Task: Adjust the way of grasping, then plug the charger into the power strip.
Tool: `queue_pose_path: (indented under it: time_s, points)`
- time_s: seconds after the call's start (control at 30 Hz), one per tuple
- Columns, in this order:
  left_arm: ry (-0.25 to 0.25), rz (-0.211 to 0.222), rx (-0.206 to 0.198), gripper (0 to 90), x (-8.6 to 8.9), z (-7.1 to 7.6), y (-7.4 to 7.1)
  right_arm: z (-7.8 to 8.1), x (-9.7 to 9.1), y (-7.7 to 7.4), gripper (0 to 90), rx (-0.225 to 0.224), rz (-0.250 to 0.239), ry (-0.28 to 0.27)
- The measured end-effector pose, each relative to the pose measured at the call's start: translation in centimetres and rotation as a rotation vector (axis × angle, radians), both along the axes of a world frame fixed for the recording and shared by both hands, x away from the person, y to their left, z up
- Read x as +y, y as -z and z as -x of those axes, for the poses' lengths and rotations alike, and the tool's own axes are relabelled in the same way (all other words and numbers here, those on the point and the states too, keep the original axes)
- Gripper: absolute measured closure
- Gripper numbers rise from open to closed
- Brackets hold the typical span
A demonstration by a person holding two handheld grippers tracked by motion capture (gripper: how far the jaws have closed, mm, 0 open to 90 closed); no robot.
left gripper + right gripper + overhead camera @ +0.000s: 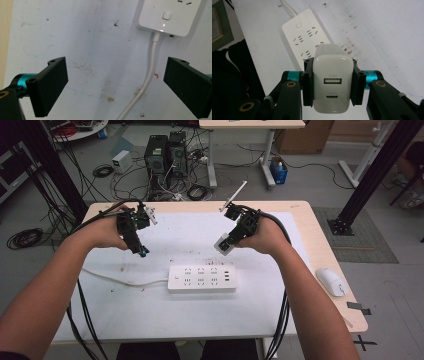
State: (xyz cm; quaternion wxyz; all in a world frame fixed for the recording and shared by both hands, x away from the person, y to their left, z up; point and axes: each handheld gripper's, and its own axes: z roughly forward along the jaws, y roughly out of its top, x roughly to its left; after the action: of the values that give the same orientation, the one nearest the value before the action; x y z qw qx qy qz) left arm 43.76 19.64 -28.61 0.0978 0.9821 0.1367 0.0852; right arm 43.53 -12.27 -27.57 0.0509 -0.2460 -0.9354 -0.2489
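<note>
White charger [332, 83] above power strip [201, 278]

You've got two claws: left claw [141, 251] centre-left of the high view, right claw [226, 245] just right of centre. One white charger [332, 83], low centre of the right gripper view, pinched between that claw's jaws; two ports on its face. One white power strip [201, 278] mid-frame in the high view, one cable [125, 281] running off its left end. One switch button [166, 15] on the strip, top right of the left gripper view. One white mouse [331, 281] at right edge of the worktop [310, 227]. One worktop under you, one white mat [165, 310] on it. Two computer towers [165, 154] on the floor, top centre. Two forearms coming in from the bottom.
</note>
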Motion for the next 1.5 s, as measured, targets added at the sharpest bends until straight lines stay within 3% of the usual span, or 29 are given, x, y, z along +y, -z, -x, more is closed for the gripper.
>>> queue_pose_path:
  time_s: [0.1,0.3,0.4,0.5,0.67,1.0,1.13,1.5]
  points:
    - [0.006,-0.013,0.003,5.6,-0.1,-0.1,-0.1,-0.3,0.0,-0.1,62.3,-0.001,0.007,-0.001]
    - [0.015,0.004,0.026,5.6,0.1,0.0,-0.1,-0.5,0.4,-0.2,62.3,-0.005,0.040,-0.017]
    - [0.046,0.022,0.040,5.6,0.2,0.1,-0.2,-0.5,0.5,-0.4,62.3,-0.003,0.028,-0.021]
    - [0.056,0.020,0.055,5.6,0.1,0.1,-0.4,-0.7,0.5,-0.4,62.3,-0.003,0.056,-0.028]
    - [0.061,0.021,0.046,5.6,0.0,0.1,-0.4,-1.0,1.0,-0.2,62.3,-0.009,0.081,-0.062]
    - [0.039,0.019,0.029,5.6,0.4,0.1,-0.2,-1.5,2.9,1.8,62.3,-0.018,0.195,-0.154]
    - [0.020,0.014,0.041,5.6,0.8,0.2,0.3,-1.3,3.9,2.5,62.3,-0.026,0.230,-0.199]
    - [-0.018,-0.011,0.049,5.6,2.4,0.2,1.3,-0.8,5.8,5.0,62.3,-0.021,0.284,-0.295]
